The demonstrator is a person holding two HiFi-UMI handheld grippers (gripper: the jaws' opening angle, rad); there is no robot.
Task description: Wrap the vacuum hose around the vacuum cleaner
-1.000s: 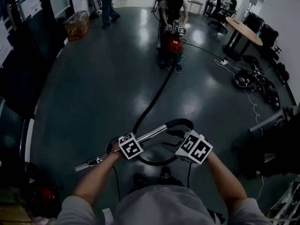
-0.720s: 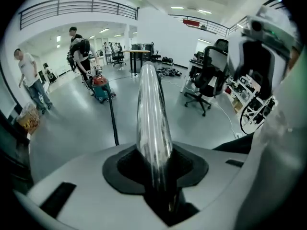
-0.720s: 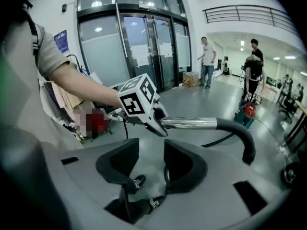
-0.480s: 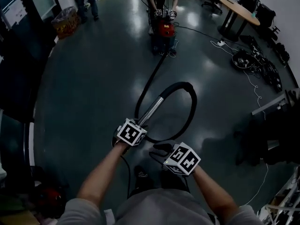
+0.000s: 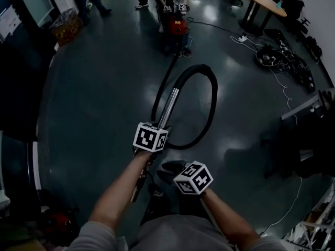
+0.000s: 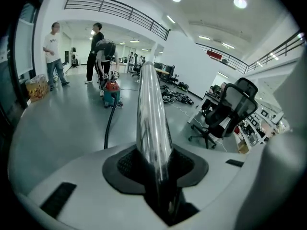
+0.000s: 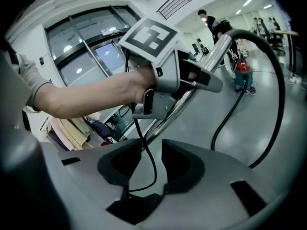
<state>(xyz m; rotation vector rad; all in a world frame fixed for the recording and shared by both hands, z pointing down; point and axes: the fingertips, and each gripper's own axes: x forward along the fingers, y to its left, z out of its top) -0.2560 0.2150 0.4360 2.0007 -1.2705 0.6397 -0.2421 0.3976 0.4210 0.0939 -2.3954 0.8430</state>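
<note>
My left gripper (image 5: 157, 129) is shut on the chrome wand (image 5: 170, 103), which points away from me towards the red vacuum cleaner (image 5: 175, 27). In the left gripper view the wand (image 6: 151, 114) runs out from between the pads of the left gripper (image 6: 153, 162). The black hose (image 5: 212, 95) loops from the wand's far end round to the right, then trails off to the cleaner. My right gripper (image 5: 170, 169) hangs lower, near my body and apart from the hose. Its jaws have just been closing. In its own view the right gripper (image 7: 151, 145) stands open, with only a thin black cable (image 7: 152, 166) passing through the gap.
Two people stand by the cleaner (image 6: 111, 92), a third further left (image 6: 53, 51). A round table (image 5: 261, 1) and a heap of cables (image 5: 272, 56) lie at the right. An office chair (image 6: 225, 111) and dark equipment (image 5: 309, 150) stand to my right. A box (image 5: 65, 25) sits far left.
The wand has swung from lying crosswise to pointing at the cleaner as my left gripper carried it forward. The hose loop moved with it. My right gripper dropped away from the hose bend.
</note>
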